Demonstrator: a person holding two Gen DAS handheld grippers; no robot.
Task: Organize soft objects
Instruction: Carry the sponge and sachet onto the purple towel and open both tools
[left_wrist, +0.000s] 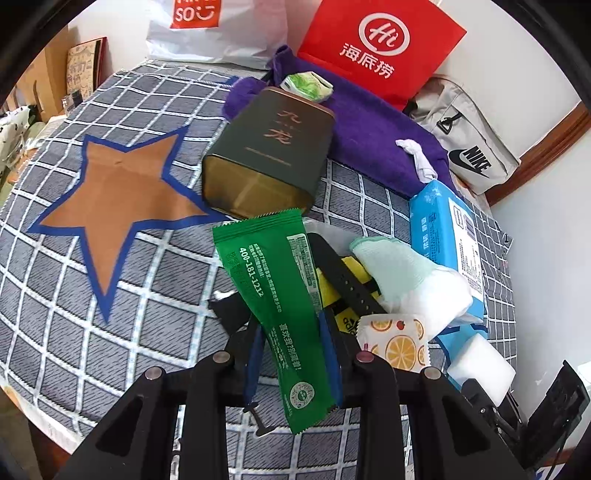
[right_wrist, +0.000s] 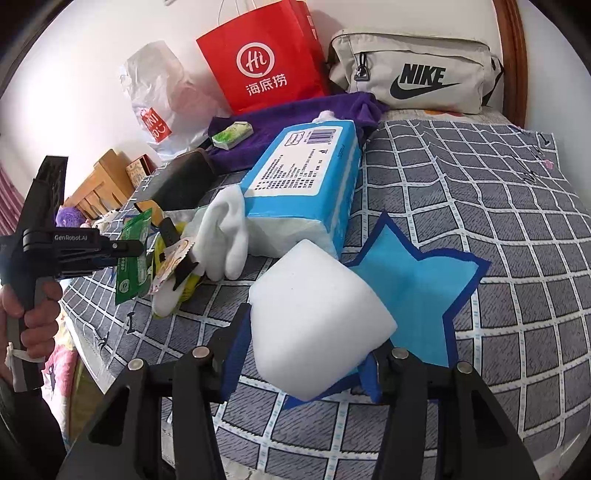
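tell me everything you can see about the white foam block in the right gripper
The white foam block is a plain, matte, sponge-like cuboid with soft edges and no print. The right gripper is shut on it, its blue pads pressing two opposite sides, so it sits tilted with one corner pointing forward. It is lifted over the checked cloth, partly covering the blue star patch, just in front of the blue tissue pack. The left wrist view shows it at the lower right.

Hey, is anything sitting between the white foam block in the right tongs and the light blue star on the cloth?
Nothing visible. The white foam block, gripped by the right tongs, already overlaps the near edge of the light blue star, whose visible surface is bare. The blue tissue pack lies beyond it.
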